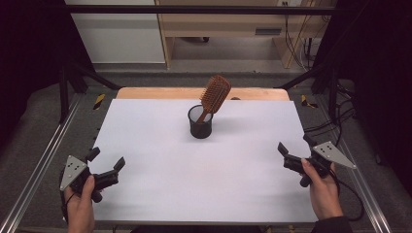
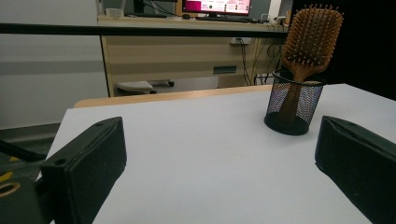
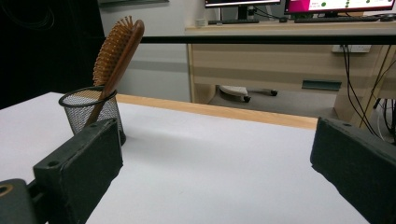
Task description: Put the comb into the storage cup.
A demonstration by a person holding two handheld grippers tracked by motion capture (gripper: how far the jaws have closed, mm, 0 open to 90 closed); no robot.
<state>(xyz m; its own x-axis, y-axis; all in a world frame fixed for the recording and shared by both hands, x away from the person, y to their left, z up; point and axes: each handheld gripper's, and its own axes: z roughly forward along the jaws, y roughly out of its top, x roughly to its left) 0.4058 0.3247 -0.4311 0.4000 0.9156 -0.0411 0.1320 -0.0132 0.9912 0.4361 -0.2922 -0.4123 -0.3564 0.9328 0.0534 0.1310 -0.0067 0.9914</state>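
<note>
Hairbrush [image 1: 214, 93] stood handle-down in black mesh cup [image 1: 200, 124] at the far middle of the white table [image 1: 204, 179], head tilted right. Left gripper [image 1: 105, 164] sat at the near left edge, jaws wide apart, holding nothing. Right gripper [image 1: 294, 143] at the near right edge, jaws likewise spread, empty. Both well apart from the cup.

The table [image 1: 160, 194] has a white top with a strip of bare wood exposed along its far edge. One item stands directly on it: a black mesh cup [image 1: 200, 122], upright, set toward the far edge. A wooden hairbrush [image 1: 214, 94] leans inside, handle down.
</note>
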